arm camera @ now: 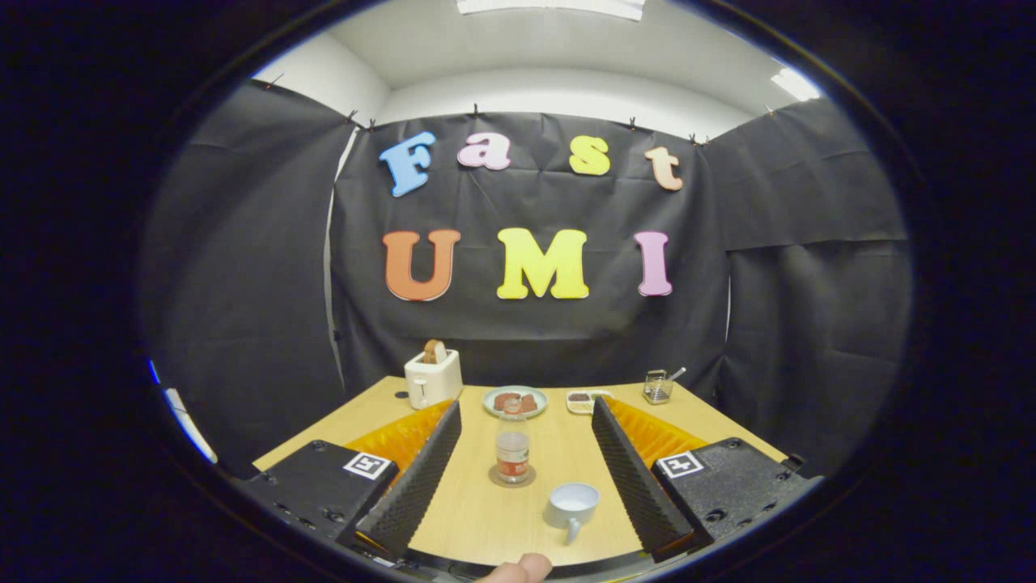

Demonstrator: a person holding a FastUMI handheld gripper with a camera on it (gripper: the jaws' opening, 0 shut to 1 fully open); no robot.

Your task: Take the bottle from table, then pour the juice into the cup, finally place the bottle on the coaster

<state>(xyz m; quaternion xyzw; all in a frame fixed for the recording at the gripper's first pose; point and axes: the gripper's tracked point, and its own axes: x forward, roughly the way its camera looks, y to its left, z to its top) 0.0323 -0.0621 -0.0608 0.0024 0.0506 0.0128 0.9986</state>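
The tool (pixel 526 441) is being held wide open, gripping nothing. Between its ridged fingers (pixel 627 474), the clear cylindrical bottle (pixel 512 448) is standing on a round coaster (pixel 511 478), with the cup (pixel 571 506) just beside it on the smooth wooden table (pixel 494 518).

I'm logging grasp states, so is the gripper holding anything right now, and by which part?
Nothing is held. The gripper is open, and the bottle stands on its coaster between the fingers, untouched.

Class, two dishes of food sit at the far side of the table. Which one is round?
The round plate, beside the toaster; the small tray nearer the wire basket is oblong. Gripper open, bottle between its fingers.
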